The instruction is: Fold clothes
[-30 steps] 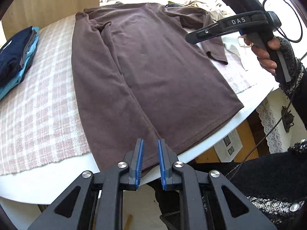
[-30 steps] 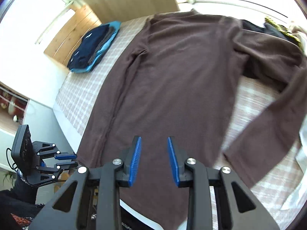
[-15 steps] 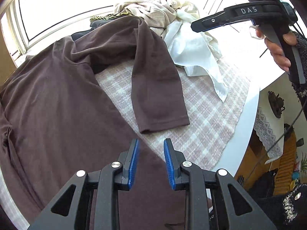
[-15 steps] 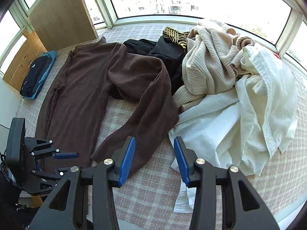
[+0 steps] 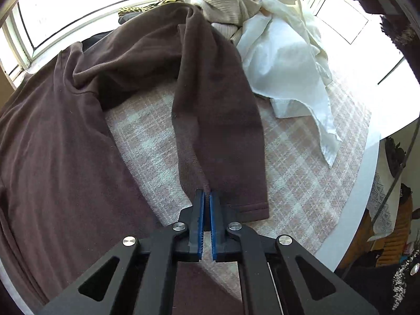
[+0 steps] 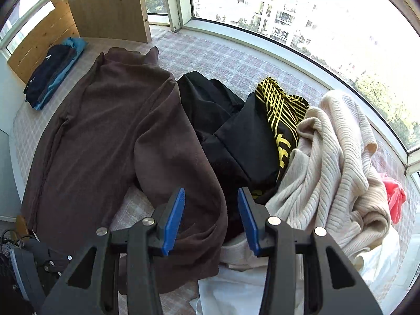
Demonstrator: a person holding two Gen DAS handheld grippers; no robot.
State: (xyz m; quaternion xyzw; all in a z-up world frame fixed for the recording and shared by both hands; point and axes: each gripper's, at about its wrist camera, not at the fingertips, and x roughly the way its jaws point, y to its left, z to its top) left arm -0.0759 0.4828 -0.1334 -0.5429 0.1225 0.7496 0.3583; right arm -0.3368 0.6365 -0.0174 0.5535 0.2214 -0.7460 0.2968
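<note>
A white desk (image 5: 367, 183) under a pink checked cloth (image 5: 302, 173) carries the brown long-sleeved top (image 6: 105, 136), spread flat on the left with one sleeve (image 5: 218, 120) bent across the cloth — beside it lies a heap of black, cream (image 6: 328, 157) and white (image 5: 286, 71) clothes. The left gripper (image 5: 206, 197) is clamped tight on the sleeve near its cuff; the right gripper (image 6: 211, 197) hangs over the sleeve's upper part, jaws apart, gripping nothing

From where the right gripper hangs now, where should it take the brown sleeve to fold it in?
Probably at the upper sleeve, where it humps beside the black garment. Come straight down with the open right gripper; the raised fold offers something to pinch. The left gripper already pinches the cuff end.
</note>
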